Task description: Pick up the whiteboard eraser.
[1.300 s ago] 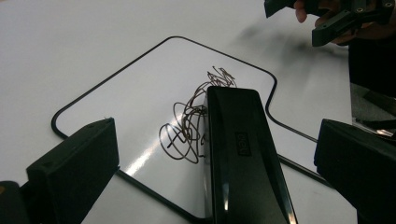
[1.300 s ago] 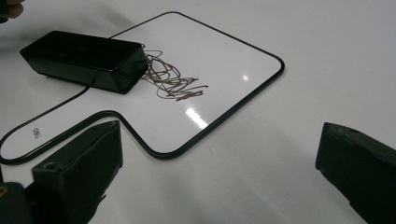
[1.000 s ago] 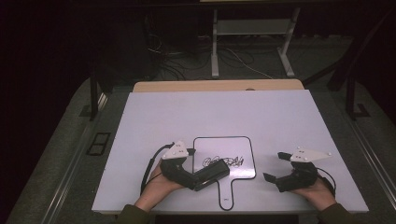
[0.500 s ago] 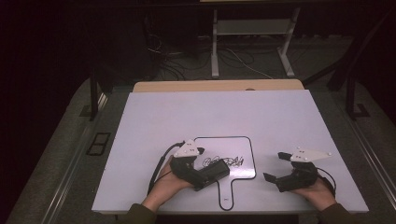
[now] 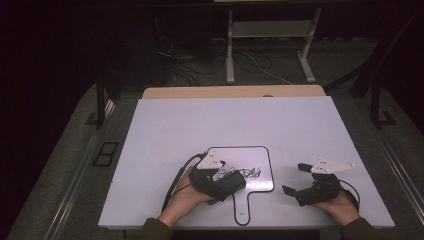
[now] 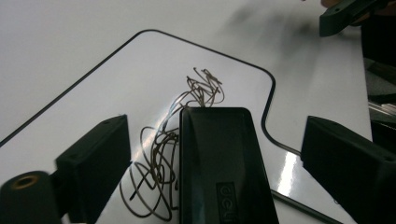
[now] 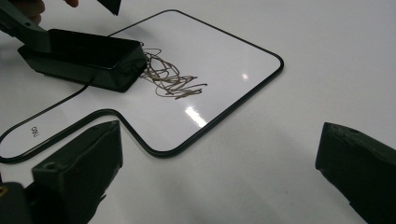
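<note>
The left hand-held gripper (image 5: 235,184) has a black whiteboard eraser (image 6: 219,163) between its jaws, which have just been closing; gaps show on both sides, so it isn't pinched yet. The eraser rests on the small handled whiteboard (image 5: 260,155) on the bench (image 5: 165,130), at the edge of the scribble (image 6: 196,93). Step in hand, likely: gripping the eraser. Next: clamp firmly, then sweep across the marks. The right hand-held gripper (image 5: 295,181) hovers wide open beside the board.

2 black grippers (image 5: 227,186) (image 5: 294,180), each topped by a grey 3-cornered plate, trail black cables; sleeves look perhaps olive.
</note>
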Tool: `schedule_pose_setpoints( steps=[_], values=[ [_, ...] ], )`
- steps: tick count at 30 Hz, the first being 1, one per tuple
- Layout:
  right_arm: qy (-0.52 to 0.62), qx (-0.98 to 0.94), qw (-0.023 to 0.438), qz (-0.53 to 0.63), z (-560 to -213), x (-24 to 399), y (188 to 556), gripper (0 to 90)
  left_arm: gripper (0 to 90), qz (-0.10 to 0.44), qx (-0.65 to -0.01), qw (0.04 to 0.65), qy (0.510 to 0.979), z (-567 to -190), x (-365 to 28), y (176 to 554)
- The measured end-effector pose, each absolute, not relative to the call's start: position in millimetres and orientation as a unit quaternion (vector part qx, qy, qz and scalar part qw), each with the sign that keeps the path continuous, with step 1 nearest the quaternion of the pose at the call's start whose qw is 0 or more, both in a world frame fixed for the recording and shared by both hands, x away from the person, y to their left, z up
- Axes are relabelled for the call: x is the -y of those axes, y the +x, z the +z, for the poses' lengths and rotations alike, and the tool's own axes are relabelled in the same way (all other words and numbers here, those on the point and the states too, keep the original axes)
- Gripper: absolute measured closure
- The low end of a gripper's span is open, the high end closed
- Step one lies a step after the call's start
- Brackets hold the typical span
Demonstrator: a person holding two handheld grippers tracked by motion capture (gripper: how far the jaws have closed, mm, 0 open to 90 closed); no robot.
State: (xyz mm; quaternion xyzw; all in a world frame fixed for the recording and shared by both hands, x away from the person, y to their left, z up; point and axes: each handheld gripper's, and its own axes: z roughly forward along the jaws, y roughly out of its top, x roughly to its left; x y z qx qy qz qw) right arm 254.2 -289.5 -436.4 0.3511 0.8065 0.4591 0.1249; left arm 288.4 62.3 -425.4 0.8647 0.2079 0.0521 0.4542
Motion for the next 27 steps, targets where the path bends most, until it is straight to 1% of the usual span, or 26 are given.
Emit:
schedule_pose_setpoints(
  steps=[3, 11, 14, 21, 27],
  values=[
    [0.35, -0.807, 0.125, 0.459, -436.4, 289.6, 254.2, 0.0, 13.4, 0.048, -0.208, 0.448, 0.868, -426.0, -62.6, 287.4],
    [0.351, -0.807, 0.125, 0.459, -436.5, 289.9, 254.2, 0.0, 15.9, 0.058, -0.205, 0.415, 0.884, -429.4, -58.9, 281.3],
    [0.35, -0.807, 0.125, 0.459, -436.4, 290.0, 254.1, 0.0, 18.5, 0.061, -0.199, 0.402, 0.892, -430.2, -58.6, 279.8],
    [0.351, -0.807, 0.125, 0.458, -436.6, 289.8, 254.0, 0.0, 23.6, 0.062, -0.204, 0.391, 0.895, -433.6, -58.0, 277.3],
    [0.351, -0.806, 0.125, 0.459, -436.6, 290.2, 254.2, 0.0, 25.8, 0.062, -0.205, 0.376, 0.901, -435.6, -58.7, 276.3]
  ],
)
